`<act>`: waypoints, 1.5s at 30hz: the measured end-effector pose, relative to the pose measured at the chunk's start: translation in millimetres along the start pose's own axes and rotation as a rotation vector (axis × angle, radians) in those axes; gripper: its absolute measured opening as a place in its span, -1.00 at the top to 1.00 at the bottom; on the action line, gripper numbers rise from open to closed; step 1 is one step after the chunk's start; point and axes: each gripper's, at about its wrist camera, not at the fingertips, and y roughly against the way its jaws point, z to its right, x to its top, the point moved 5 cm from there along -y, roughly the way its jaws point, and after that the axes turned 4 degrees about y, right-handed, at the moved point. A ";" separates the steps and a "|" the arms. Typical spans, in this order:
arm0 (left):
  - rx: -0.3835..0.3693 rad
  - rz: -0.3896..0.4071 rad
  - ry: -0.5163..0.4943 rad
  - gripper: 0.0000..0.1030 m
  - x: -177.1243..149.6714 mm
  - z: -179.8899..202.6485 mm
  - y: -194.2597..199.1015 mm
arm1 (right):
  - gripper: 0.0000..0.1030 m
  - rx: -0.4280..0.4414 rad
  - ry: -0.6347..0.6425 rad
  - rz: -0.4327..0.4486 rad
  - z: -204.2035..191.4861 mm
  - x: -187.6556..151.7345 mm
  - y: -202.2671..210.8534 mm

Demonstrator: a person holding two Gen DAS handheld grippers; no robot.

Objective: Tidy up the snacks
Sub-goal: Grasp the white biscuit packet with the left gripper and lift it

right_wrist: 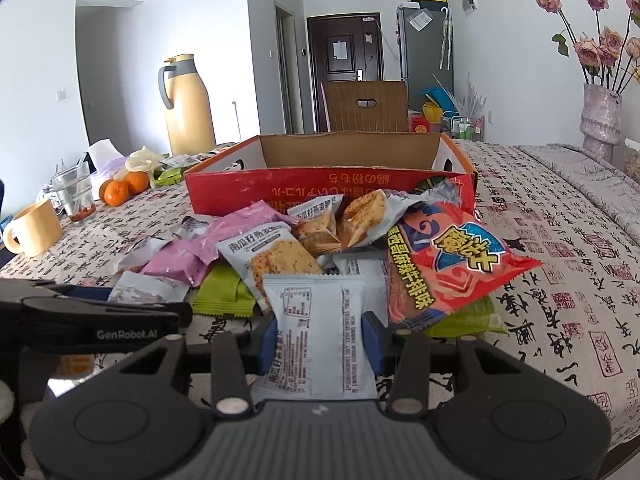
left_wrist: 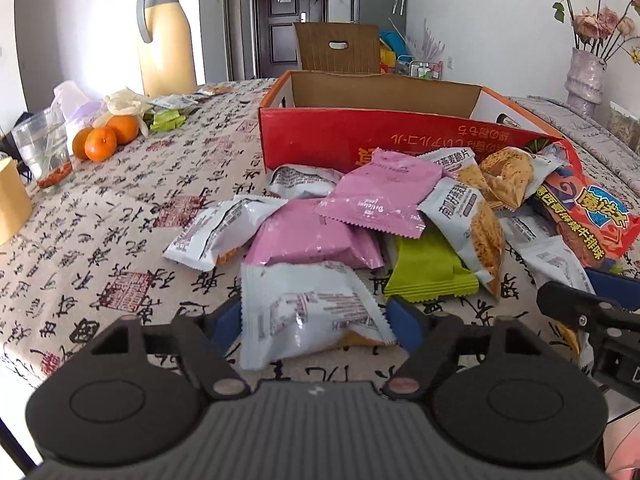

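A: Item: white packet (right_wrist: 320,336), table (right_wrist: 560,240) front edge, before the snack pile (right_wrist: 320,240). Right gripper (right_wrist: 320,336) is clamped on its sides.

B: Second white packet (left_wrist: 308,312) sits between the left gripper (left_wrist: 316,320) fingers, half-spread; contact unclear.

A: Hazard: slick film could slip short of the red box (right_wrist: 332,188).

B: Or crumple.

Snack packets lie heaped on the patterned tablecloth, ahead of both pairs of tongs and against the near wall of the open red cardboard box (right_wrist: 224,190). One white packet (left_wrist: 308,312) lies flat between the left gripper's (left_wrist: 314,320) blue pads. A second white packet (right_wrist: 320,340) is clamped by the right gripper (right_wrist: 320,342). Pink packets (left_wrist: 384,196), a green packet (left_wrist: 428,272) and a large red bag (right_wrist: 452,264) lie beyond.
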 end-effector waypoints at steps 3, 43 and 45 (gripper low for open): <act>-0.006 0.005 0.013 -0.41 -0.6 -3.8 1.3 | 0.17 -0.001 -0.006 -0.003 0.3 -1.3 -0.4; -0.096 0.162 -0.005 -0.16 38.0 5.2 37.3 | 0.17 -0.052 -0.016 0.120 16.4 40.5 6.6; -0.106 0.174 -0.004 -0.16 45.3 6.9 37.7 | 0.16 -0.056 -0.014 0.133 18.0 47.4 4.9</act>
